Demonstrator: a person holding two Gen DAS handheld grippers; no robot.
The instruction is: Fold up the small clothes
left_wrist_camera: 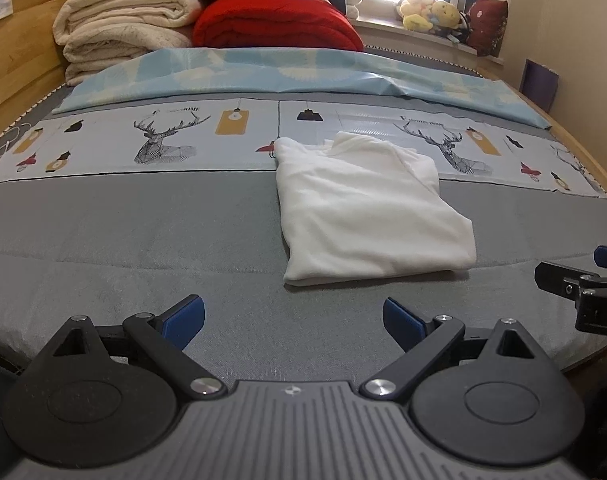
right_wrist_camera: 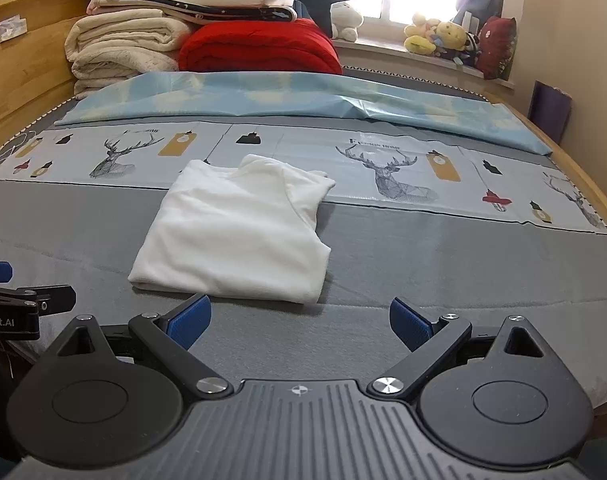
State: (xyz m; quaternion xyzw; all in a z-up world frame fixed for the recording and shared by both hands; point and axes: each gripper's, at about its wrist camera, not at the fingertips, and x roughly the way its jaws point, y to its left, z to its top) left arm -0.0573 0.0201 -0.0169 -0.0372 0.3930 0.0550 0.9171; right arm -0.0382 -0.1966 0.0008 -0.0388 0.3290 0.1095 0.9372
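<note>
Folded white garment (left_wrist_camera: 367, 208) (right_wrist_camera: 239, 236) lies flat on the grey bed cover (left_wrist_camera: 143, 232), its collar end overlapping the deer-print cloth (left_wrist_camera: 151, 140). Left gripper (left_wrist_camera: 293, 320) and right gripper (right_wrist_camera: 299, 320) hover near the garment's hem, apart from it, jaws spread, empty.

White garment (left_wrist_camera: 367, 208); grey bed cover (left_wrist_camera: 143, 232); red blanket (left_wrist_camera: 275, 24); blue fingers (left_wrist_camera: 185, 318).

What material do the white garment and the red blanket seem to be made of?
White garment: probably soft fleece or brushed knit; matte, slightly fuzzy surface, thick rounded folds.
Red blanket: likely a padded or knitted textile; puffy rolls, matte; its texture is too far away to confirm.
</note>
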